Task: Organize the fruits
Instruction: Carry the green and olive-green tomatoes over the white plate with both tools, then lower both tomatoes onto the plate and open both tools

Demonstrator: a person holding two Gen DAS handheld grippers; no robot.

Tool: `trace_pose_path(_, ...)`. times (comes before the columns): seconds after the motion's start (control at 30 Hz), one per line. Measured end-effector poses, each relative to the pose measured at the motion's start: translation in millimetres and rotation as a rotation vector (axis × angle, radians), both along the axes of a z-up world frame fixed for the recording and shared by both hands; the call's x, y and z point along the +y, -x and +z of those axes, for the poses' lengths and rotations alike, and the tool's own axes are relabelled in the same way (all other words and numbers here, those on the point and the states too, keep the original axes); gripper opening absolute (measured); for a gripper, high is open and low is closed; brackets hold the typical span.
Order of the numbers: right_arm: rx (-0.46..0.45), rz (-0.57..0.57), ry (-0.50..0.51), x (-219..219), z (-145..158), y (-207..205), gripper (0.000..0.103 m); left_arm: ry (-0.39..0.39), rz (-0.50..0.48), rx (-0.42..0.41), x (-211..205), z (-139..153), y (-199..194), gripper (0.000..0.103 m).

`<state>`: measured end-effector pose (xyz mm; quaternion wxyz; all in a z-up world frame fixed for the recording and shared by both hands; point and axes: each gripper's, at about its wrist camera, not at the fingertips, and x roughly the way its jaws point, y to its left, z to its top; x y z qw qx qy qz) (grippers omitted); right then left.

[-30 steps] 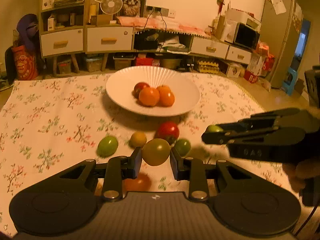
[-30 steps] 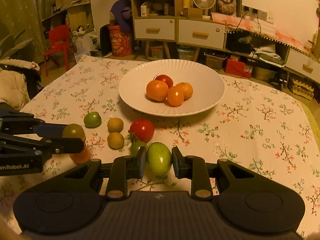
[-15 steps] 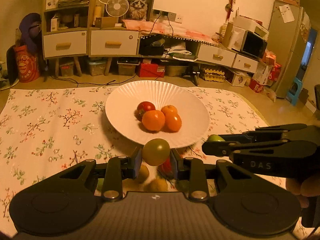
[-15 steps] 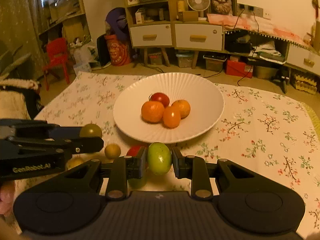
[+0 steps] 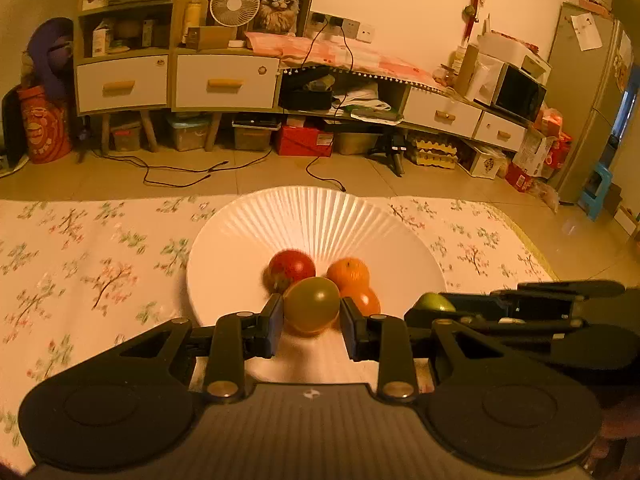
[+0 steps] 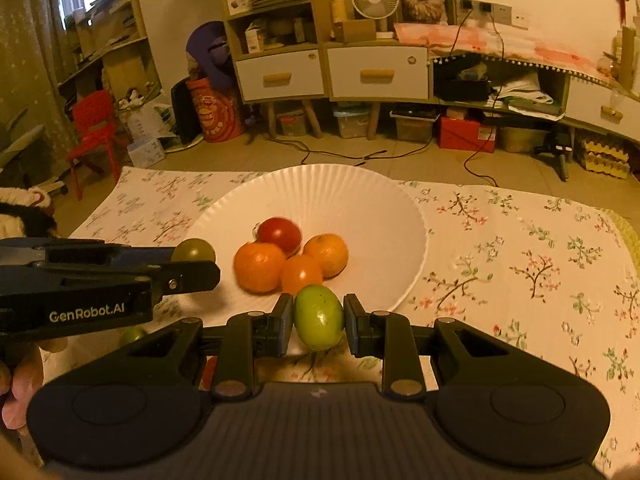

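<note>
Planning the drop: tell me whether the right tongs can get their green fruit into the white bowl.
Probably yes. The right tongs hold the green fruit at the white bowl rim; bare bowl floor lies ahead, beside the oranges.

A lived-in home: drawer cabinets, fridge (cluttered floor).

Each handheld black plastic two-finger gripper, the left one and the right one, has a wide ribbed grey-black base flanked by two round discs. From the base two angular linkage arms run forward, each pinned by a dull silver screw head. The fingers end in flat upright pads with a dark bluish face. Seen side-on from the right wrist camera, the left gripper's body bears white "GenRobot.AI" lettering and a small screw near its tip. A bare hand grips its rear.
</note>
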<state>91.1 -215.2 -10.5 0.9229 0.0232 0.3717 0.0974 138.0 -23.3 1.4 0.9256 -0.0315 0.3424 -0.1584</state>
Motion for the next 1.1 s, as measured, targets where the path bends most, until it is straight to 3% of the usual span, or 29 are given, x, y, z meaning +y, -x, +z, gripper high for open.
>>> trace_pose_path(0.43,-0.007,0.028,-0.019,-5,-10,-18,0.024,-0.039,-0.058,0.059,-21,-6,-58,0.019)
trace_pose_path(0.83,-0.008,0.037,-0.046,-14,-14,-23,0.024,-0.102,-0.104,0.135,-40,-11,-85,0.019)
trace_pose_path(1.1,-0.013,0.047,-0.044,-13,-14,-24,0.025,-0.087,-0.084,0.188,-39,-13,-98,0.019)
